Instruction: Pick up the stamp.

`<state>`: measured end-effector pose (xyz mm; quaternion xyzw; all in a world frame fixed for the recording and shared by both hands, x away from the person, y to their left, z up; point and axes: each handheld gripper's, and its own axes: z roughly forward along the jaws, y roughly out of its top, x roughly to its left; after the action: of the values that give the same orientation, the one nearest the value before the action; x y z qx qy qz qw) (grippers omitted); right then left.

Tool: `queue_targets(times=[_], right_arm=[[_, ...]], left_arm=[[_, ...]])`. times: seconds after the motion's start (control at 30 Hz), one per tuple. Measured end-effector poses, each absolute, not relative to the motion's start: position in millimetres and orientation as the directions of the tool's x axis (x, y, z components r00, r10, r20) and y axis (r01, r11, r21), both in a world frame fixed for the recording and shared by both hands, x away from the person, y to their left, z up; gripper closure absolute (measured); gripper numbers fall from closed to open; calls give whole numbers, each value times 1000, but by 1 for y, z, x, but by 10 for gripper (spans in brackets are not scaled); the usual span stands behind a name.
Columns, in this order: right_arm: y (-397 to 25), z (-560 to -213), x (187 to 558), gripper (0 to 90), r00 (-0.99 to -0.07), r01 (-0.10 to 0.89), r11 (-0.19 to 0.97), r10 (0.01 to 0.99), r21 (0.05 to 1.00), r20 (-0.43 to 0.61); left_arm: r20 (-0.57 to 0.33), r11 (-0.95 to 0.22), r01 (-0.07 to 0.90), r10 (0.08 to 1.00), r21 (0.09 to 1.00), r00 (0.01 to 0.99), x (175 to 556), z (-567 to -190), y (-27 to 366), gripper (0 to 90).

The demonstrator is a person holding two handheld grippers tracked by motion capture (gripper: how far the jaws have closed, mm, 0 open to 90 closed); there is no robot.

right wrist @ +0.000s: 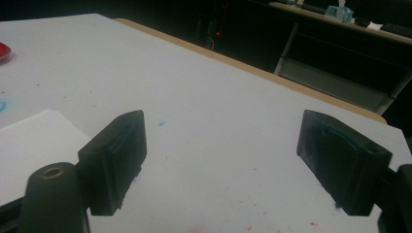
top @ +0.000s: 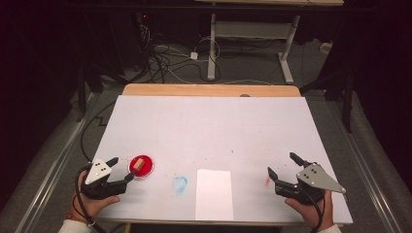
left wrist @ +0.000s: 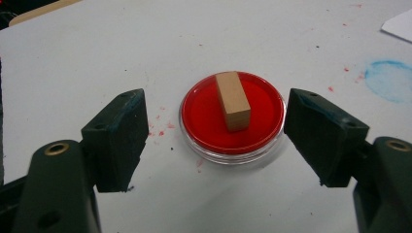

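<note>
A small wooden block (top: 138, 163) (left wrist: 232, 99) lies in a round red dish (top: 145, 169) (left wrist: 204, 121) at the table's front left. My left gripper (top: 121, 170) (left wrist: 216, 136) is open, its jaws spread wide either side of the dish without touching it. A white sheet of paper (top: 214, 194) (right wrist: 34, 141) lies flat near the front edge, centre. My right gripper (top: 283, 166) (right wrist: 221, 165) stands open at the front right, with bare table between its jaws. The red dish (right wrist: 4, 51) also peeks in at the left edge of the right gripper view.
The white tabletop (top: 209, 126) carries a blue smudge (top: 180, 184) (left wrist: 391, 80) between dish and paper, plus red specks (top: 267, 181). A wooden strip (top: 209, 90) runs along the far edge. Beyond the table are cables (top: 165, 58) and a desk frame (top: 252, 43) on the floor.
</note>
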<state>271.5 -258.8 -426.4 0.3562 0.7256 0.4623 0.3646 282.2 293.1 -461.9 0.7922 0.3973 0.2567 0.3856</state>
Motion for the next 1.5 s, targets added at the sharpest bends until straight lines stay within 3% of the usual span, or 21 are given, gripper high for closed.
queue_targets(times=[0.27, 0.6, 0.73, 0.97, 1.1, 1.37, 1.5], right_arm=[[-258, -428, 270, 188, -480, 182, 336, 851, 924, -214], [-255, -428, 271, 201, -487, 178, 353, 843, 919, -229], [-257, -426, 272, 207, -506, 191, 285, 849, 939, -155], [-257, -428, 273, 210, -497, 195, 308, 850, 931, -177], [-256, -430, 273, 210, -503, 198, 324, 843, 925, -188], [-259, -432, 275, 213, -501, 211, 336, 843, 918, -193], [-260, -433, 275, 216, -500, 210, 351, 841, 913, -208]], left_arm=[[104, -393, 436, 827, 810, 552, 282, -458, 292, 231], [73, -366, 514, 861, 776, 503, 281, -429, 290, 225], [75, -390, 550, 858, 739, 509, 284, -418, 279, 260], [23, -388, 621, 859, 681, 511, 304, -405, 264, 325], [20, -415, 683, 862, 601, 506, 325, -416, 253, 359], [-29, -418, 731, 859, 540, 512, 339, -431, 249, 459], [-26, -437, 742, 854, 509, 520, 343, -437, 245, 568]])
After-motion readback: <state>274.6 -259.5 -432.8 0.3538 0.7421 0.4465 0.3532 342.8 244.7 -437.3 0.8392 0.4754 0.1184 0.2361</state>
